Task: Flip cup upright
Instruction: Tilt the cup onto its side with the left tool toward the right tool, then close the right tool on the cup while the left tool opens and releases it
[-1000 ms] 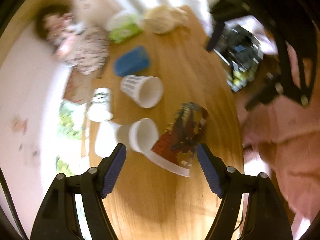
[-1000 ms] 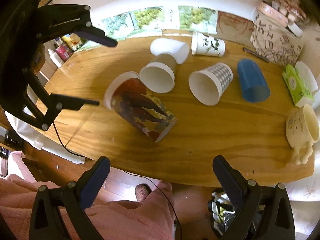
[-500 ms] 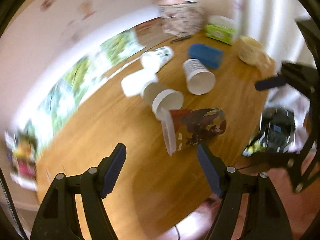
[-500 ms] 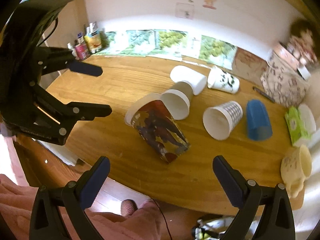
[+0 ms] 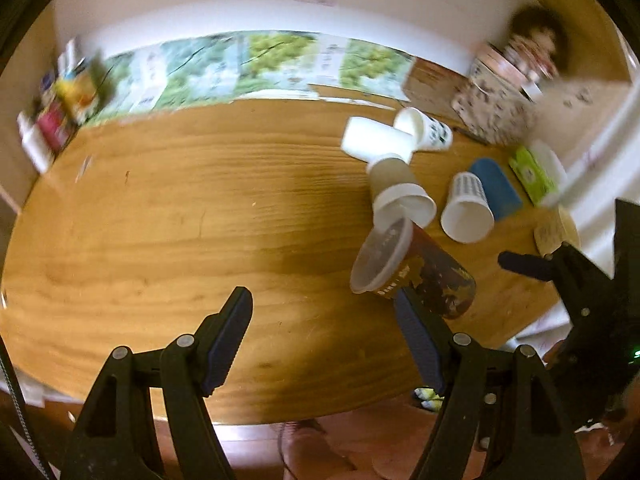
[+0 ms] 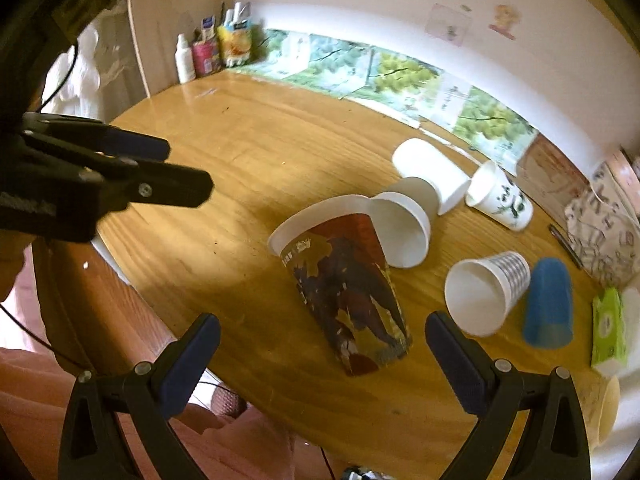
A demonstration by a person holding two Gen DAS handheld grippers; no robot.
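Observation:
A tall printed paper cup lies on its side on the wooden table, mouth toward the far left, base toward me. In the left wrist view the cup lies just beyond my right finger. My right gripper is open and empty, its fingers on either side of the cup's base, a little short of it. My left gripper is open and empty over bare table to the left of the cup; it also shows in the right wrist view.
Several other cups lie on their sides behind the printed one: white cups, a patterned one, a checked one and a blue one. A green packet and a patterned box sit at the right. Bottles stand at the far left corner.
The left gripper has swung round to the left, so the printed cup now lies by its right finger. The right gripper has moved closer to the cup's base.

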